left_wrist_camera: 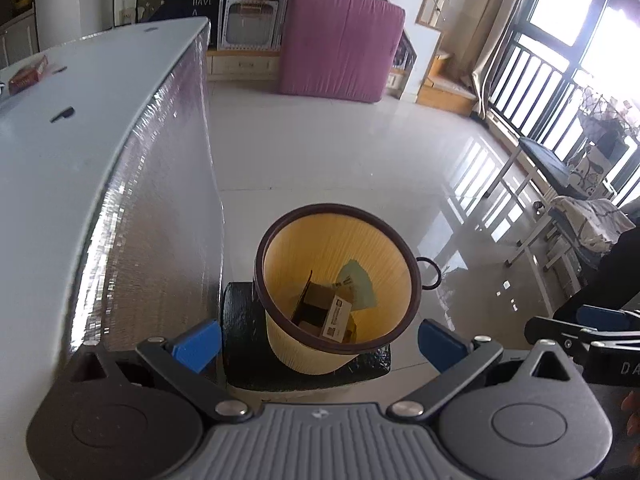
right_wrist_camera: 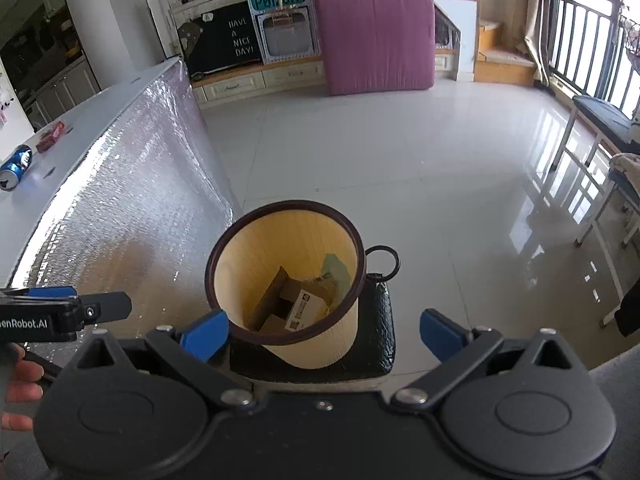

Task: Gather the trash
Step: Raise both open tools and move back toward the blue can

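Note:
A yellow waste bin [left_wrist_camera: 340, 236] with a dark brown rim stands on a black pad beside the table. Inside it lie a cardboard box [left_wrist_camera: 320, 300] with a label and a green paper [left_wrist_camera: 358, 282]. My left gripper [left_wrist_camera: 320, 344] hangs open above the bin's near rim, with nothing between its blue fingertips. In the right wrist view the same bin [right_wrist_camera: 280, 240] sits below my right gripper [right_wrist_camera: 324, 336], which is also wide open and holds nothing. On the white table lie a blue can [right_wrist_camera: 16, 168] and a red box [right_wrist_camera: 52, 136].
The white table [left_wrist_camera: 80, 140] with a foil-covered side runs along the left. The bin rests on a black pad [right_wrist_camera: 380, 320]. A pink mattress [right_wrist_camera: 376, 36] leans at the far wall. A bench [right_wrist_camera: 600, 120] stands along the window on the right, past glossy floor.

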{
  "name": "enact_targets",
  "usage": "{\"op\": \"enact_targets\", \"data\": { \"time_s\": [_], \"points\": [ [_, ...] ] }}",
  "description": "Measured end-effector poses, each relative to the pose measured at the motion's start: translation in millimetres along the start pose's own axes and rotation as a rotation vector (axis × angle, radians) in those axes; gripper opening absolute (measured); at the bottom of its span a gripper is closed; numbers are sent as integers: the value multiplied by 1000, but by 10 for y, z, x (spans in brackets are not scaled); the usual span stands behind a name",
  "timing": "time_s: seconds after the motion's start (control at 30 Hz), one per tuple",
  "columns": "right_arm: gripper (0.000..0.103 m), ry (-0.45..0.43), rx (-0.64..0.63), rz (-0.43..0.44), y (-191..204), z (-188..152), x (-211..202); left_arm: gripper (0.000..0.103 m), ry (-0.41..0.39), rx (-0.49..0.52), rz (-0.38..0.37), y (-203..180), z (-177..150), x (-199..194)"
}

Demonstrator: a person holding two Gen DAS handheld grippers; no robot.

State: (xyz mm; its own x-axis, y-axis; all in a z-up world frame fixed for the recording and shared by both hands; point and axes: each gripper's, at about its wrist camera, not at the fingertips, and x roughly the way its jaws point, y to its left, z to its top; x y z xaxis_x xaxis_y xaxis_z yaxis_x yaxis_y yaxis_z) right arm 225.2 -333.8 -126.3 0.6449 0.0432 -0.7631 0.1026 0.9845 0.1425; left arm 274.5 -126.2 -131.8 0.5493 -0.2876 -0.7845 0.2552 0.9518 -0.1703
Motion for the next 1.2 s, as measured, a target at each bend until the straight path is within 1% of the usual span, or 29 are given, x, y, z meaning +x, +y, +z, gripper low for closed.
{"op": "enact_targets", "data": {
  "time_s": [0.37, 0.67, 0.87, 1.2],
  "points": [
    [103, -87, -34, 6, 264, 10, -414, 103, -110, -5, -3, 104, 0, -510],
    [103, -171, -61, 36, 575, 142, -649, 103, -195, -31, 12, 350, -1, -926],
    [103, -208, -100, 76, 893, 261, -668, 103, -247, -75, 52, 669, 18, -1160],
    [103, -242, -162, 141, 1632, 467, -515, 103, -326, -155, 164, 1438, 25, -1535]
  ]
}}
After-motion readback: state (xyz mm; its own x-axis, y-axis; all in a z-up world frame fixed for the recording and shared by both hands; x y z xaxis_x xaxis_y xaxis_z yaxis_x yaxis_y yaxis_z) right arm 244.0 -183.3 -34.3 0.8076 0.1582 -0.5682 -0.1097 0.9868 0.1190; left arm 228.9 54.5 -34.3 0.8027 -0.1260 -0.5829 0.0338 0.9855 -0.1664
